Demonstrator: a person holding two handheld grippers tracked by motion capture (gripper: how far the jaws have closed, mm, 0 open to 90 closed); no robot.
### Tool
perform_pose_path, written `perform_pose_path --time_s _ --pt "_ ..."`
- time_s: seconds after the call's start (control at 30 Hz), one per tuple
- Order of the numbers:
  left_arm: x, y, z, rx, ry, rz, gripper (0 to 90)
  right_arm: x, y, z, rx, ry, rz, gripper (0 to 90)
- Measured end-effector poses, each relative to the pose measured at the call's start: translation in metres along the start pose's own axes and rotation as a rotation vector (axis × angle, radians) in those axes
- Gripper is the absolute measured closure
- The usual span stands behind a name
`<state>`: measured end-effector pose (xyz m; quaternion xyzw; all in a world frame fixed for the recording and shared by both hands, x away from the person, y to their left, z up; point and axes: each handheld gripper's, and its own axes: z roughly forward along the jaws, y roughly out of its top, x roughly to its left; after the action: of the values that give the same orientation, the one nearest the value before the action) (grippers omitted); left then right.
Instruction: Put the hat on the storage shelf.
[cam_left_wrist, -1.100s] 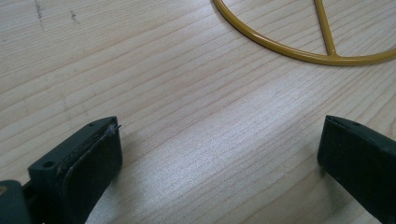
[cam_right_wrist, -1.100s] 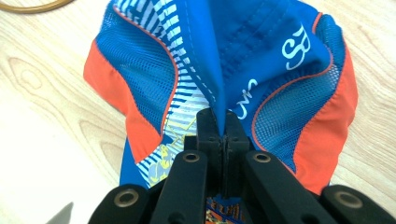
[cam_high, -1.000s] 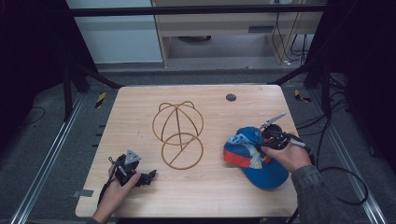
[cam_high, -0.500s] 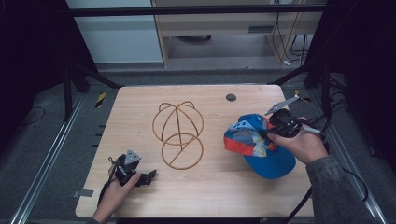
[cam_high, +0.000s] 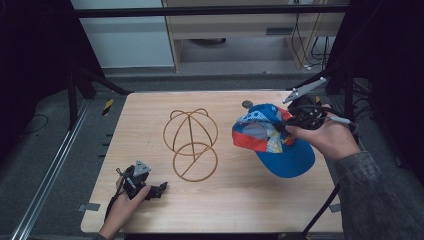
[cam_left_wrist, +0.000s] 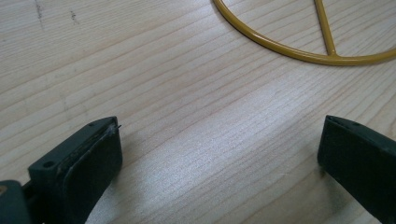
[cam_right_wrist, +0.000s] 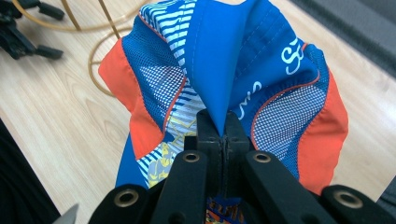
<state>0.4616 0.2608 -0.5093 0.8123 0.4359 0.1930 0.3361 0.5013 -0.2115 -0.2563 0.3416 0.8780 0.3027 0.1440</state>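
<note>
A blue and orange cap (cam_high: 272, 137) hangs above the right half of the wooden table (cam_high: 225, 210), its brim pointing toward me. My right gripper (cam_high: 286, 125) is shut on a pinched fold of the cap's blue crown (cam_right_wrist: 224, 70), with the jaws pressed together. A yellow wire cap stand (cam_high: 191, 142) rests on the table's middle, left of the cap. My left gripper (cam_high: 159, 189) rests on the table near the front left, open, nothing between its pads (cam_left_wrist: 91, 163). The stand's ring base (cam_left_wrist: 299, 51) lies just ahead of it.
A small dark round disc (cam_high: 247, 104) sits on the table near the far edge, behind the cap. Dark frame posts stand at both sides of the table. A cable trails from the right gripper off the table's right edge.
My right gripper has lifted the cap off the table and carried it up and slightly back. The left gripper has stayed put.
</note>
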Motion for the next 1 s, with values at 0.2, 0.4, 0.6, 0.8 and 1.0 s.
perform_pose_path --time_s 0.2,0.4,0.6,0.8,1.0 --pt "0.0 0.0 0.0 0.002 -0.001 0.0 0.0 0.006 0.023 -0.015 -0.036 0.01 -0.029 89.3" --pt "0.0 0.0 0.0 0.002 -0.001 -0.001 0.0 0.014 0.05 -0.023 -0.045 0.017 -0.065 89.3" --pt "0.0 0.0 0.0 0.004 -0.001 0.001 0.0 0.022 0.072 -0.025 -0.04 0.027 -0.099 89.3" --pt "0.0 0.0 -0.001 0.004 -0.001 0.0 0.0 0.038 0.096 -0.023 -0.042 0.048 -0.143 89.3" --pt "0.0 0.0 -0.001 0.005 -0.002 0.0 0.0 0.046 0.112 -0.018 -0.047 0.067 -0.172 89.3"
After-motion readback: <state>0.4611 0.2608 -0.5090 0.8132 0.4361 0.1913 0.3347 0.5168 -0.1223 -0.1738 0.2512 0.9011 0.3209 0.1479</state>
